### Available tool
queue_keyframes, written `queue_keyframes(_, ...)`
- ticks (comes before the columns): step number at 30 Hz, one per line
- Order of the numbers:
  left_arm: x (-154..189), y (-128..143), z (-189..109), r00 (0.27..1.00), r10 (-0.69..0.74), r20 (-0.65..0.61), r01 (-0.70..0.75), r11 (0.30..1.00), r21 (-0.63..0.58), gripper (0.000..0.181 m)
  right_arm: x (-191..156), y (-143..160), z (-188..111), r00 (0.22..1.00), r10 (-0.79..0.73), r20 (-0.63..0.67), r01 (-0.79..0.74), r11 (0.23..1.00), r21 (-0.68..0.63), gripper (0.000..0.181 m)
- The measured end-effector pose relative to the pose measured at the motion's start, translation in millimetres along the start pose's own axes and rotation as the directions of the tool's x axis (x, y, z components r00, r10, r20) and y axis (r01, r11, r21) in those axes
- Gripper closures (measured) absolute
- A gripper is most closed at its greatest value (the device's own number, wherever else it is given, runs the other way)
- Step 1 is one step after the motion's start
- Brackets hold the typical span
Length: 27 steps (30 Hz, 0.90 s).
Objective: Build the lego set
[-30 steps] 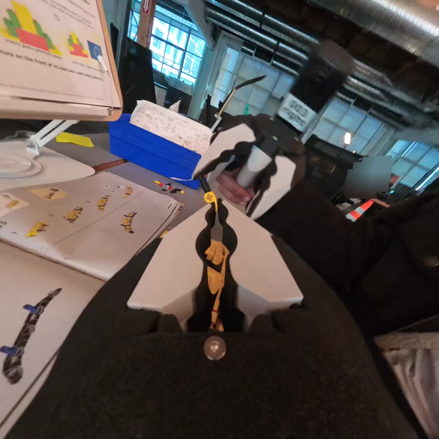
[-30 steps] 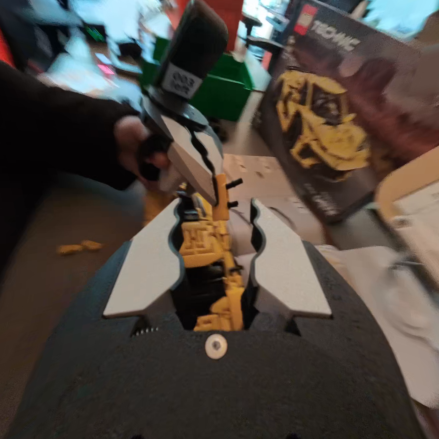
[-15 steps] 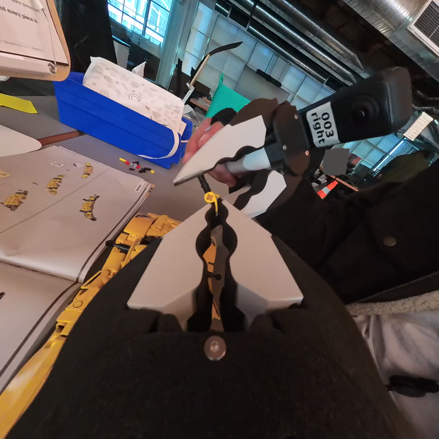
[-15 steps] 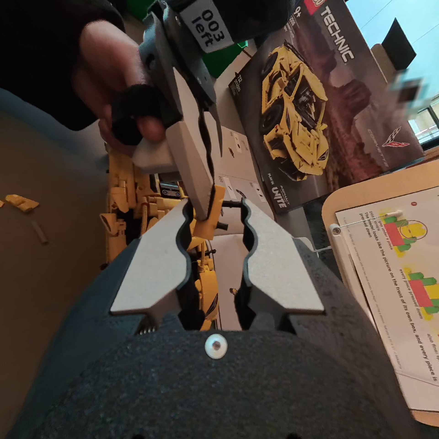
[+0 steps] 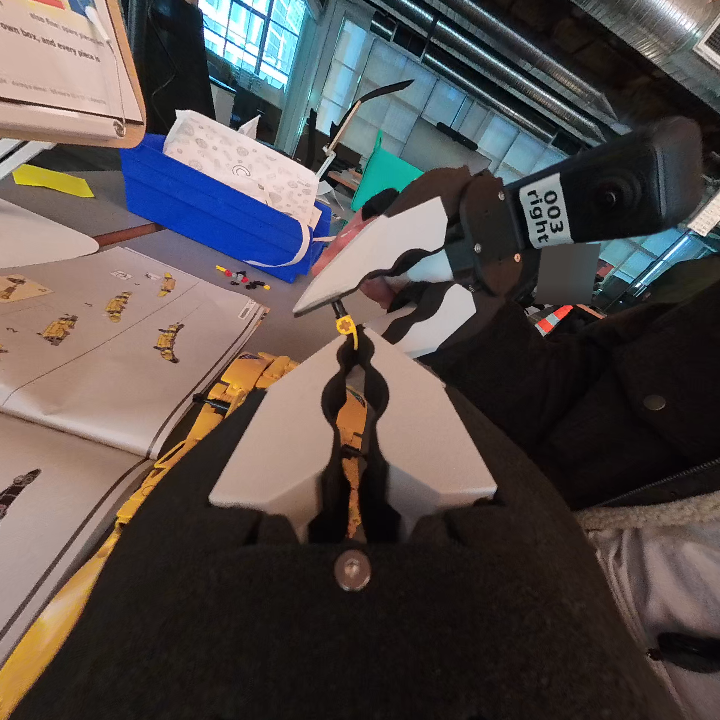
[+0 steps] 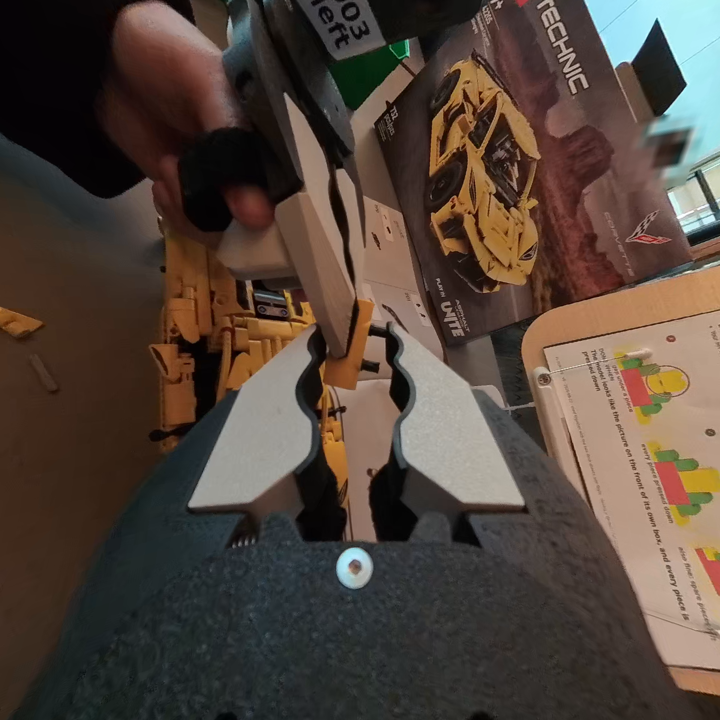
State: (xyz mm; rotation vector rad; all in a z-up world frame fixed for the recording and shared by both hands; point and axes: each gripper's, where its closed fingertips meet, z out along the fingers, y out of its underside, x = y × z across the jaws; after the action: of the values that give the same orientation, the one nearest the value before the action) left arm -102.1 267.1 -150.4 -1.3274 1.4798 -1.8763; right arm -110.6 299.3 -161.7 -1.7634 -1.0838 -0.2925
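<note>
Overhead, both claws meet above the bench point(image 5: 156, 237). Left claw point(image 5: 356, 341) clamped together on a small yellow piece point(image 6: 346, 350) with black pins sticking out sideways. Right claw point(image 6: 352, 331) apart, its fingers bracketing that piece; one finger point(image 5: 374, 253) touches a pin end. Half-built yellow car point(image 6: 202, 331) lies below on the bench, beside the open instruction booklet point(image 5: 117, 331). Blue bin point(image 5: 218, 218) stands farther back; set box point(image 6: 526, 156) stands upright behind.
</note>
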Motion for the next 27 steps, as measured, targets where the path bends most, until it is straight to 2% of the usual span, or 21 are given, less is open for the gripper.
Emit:
queue_keyframes(6,0,-1,-1,1.000,-0.005,-0.005,0.005,1.000,0.016,0.181,0,-2,1,1.000,-0.005,-0.009,0.005,1.000,0.020,0.151)
queue_keyframes(10,-5,-6,-2,0.998,0.055,0.033,-0.055,0.998,0.017,0.181,3,-5,3,0.988,0.151,0.011,-0.152,0.985,0.077,0.145)
queue_keyframes(12,-15,-9,-9,0.981,0.150,0.119,-0.152,0.988,0.006,0.181,10,4,-2,0.975,0.220,-0.017,-0.219,0.974,0.063,0.123)
queue_keyframes(14,-24,-15,-21,0.928,0.308,0.210,-0.314,0.949,-0.006,0.181,24,13,-14,0.943,0.332,-0.037,-0.329,0.942,0.069,0.112)
queue_keyframes(16,-33,-24,-35,0.837,0.458,0.298,-0.473,0.880,-0.024,0.180,39,31,-24,0.827,0.560,-0.053,-0.554,0.827,0.092,0.116)
queue_keyframes(18,-38,-30,-43,0.782,0.520,0.342,-0.547,0.837,-0.022,0.181,43,54,-26,0.642,0.767,-0.016,-0.760,0.639,0.118,0.121)
queue_keyframes(20,-35,-27,-45,0.738,0.580,0.346,-0.609,0.792,-0.028,0.180,48,85,-25,0.456,0.889,-0.037,-0.877,0.456,0.152,0.135)
queue_keyframes(22,-35,-15,-43,0.670,0.662,0.336,-0.679,0.729,-0.085,0.181,52,102,-26,0.355,0.935,-0.020,-0.913,0.351,0.208,0.143)
queue_keyframes(24,-32,-3,-38,0.631,0.713,0.306,-0.716,0.687,-0.125,0.180,51,116,-25,0.321,0.946,-0.044,-0.925,0.324,0.197,0.151)
queue_keyframes(27,-23,8,-29,0.613,0.745,0.263,-0.735,0.660,-0.155,0.180,50,133,-23,0.348,0.926,-0.146,-0.915,0.369,0.160,0.160)
